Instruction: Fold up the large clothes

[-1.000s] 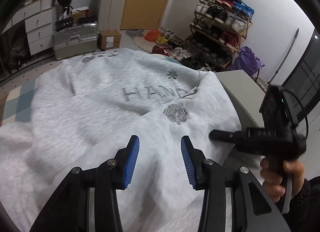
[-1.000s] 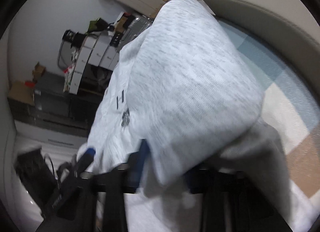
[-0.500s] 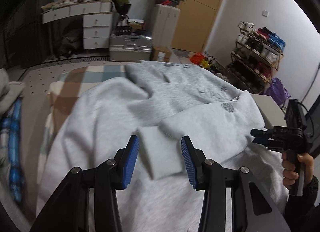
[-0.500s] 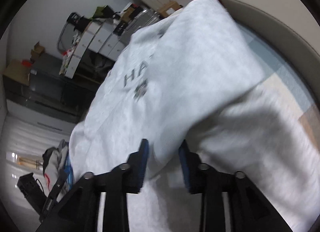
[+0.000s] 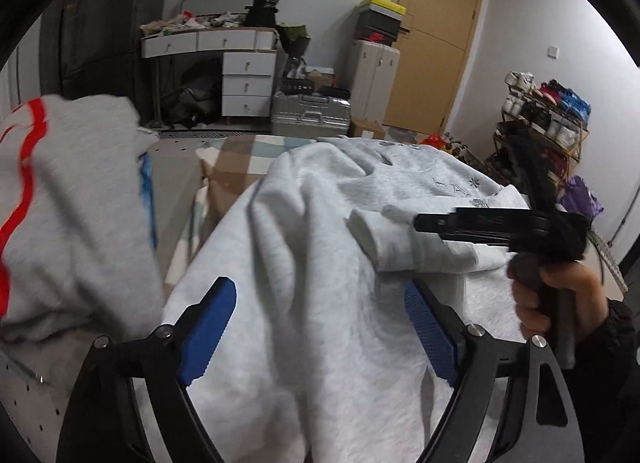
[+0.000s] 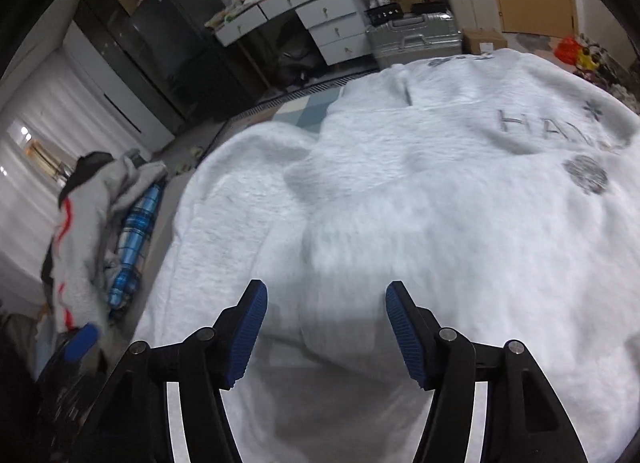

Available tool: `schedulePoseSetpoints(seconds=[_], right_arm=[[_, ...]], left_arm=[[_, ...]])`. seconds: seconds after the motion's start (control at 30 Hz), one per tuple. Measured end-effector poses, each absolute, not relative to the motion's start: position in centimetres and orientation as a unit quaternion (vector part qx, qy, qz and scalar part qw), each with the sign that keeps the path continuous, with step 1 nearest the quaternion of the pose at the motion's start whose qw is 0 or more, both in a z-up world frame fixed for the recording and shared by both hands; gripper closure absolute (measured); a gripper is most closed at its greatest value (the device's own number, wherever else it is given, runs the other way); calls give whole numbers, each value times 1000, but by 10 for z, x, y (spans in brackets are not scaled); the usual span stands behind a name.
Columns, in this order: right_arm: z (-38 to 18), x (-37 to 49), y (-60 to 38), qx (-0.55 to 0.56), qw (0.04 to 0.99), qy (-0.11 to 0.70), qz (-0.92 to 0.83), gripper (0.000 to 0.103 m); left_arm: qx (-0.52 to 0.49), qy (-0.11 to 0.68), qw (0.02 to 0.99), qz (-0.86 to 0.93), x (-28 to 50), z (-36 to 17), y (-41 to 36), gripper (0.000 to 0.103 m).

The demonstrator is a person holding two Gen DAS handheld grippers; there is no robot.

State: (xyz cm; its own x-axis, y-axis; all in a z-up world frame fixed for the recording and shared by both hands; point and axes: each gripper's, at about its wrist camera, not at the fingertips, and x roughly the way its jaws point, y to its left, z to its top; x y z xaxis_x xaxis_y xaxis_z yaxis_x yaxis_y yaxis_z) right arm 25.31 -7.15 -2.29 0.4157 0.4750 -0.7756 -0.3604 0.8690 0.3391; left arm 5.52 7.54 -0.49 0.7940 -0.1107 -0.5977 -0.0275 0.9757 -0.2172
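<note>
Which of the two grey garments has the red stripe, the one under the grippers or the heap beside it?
The heap beside it: a red stripe runs over it. The sweatshirt under the grippers carries only grey lettering and flower motifs.

So the work surface is a low grey table (image 5: 176,167) with a checked cloth (image 5: 236,161) in tan, cream and pale blue spread over it. Big light grey sweatshirt (image 5: 320,263) sprawls right across that cloth, one sleeve folded over the front. A heap of other clothes (image 6: 86,219) sits off to the left side.
</note>
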Motion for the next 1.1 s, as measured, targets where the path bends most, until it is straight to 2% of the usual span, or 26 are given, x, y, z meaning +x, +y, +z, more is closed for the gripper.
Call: schedulePoseSetpoints(seconds=[0.07,0.1,0.13,0.2,0.4,0.47,0.6,0.67,0.73,0.77,0.8,1.1], right_arm=[[-33,259,-59,19,855,474,209,53],[-36,261,-57,7,858,475,198,75],[-41,264,-56,9,853,483,197,94],[-36,263,-62,26,855,477,202,95],[35,239,-83,110,889,356,265,95],[32,245,-75,103,891,362,253,95],[-21,265,-45,61,855,460,232,90],[-28,257,-44,62,850,466,237,82],[-21,242,-43,67,847,453,269,47],[-17,235,-43,68,844,449,286,45],[-10,225,-42,59,842,446,298,45],[20,149,-37,20,826,410,387,36]], left_arm=[[-114,321,940,-26,49,-10,82,20],[-119,323,939,-18,46,-12,86,20],[-122,324,938,-14,44,-15,89,20],[-127,325,937,-6,40,-18,95,20],[-150,330,932,23,26,-30,114,20],[-155,334,929,36,20,-34,119,20],[-195,317,925,74,-4,-39,129,20],[-195,322,921,100,-19,-45,132,20],[-211,329,911,133,-36,-54,141,20],[-225,331,905,144,-44,-59,145,20],[-225,373,887,154,-51,-63,147,20],[-338,386,842,166,-81,-98,158,20]])
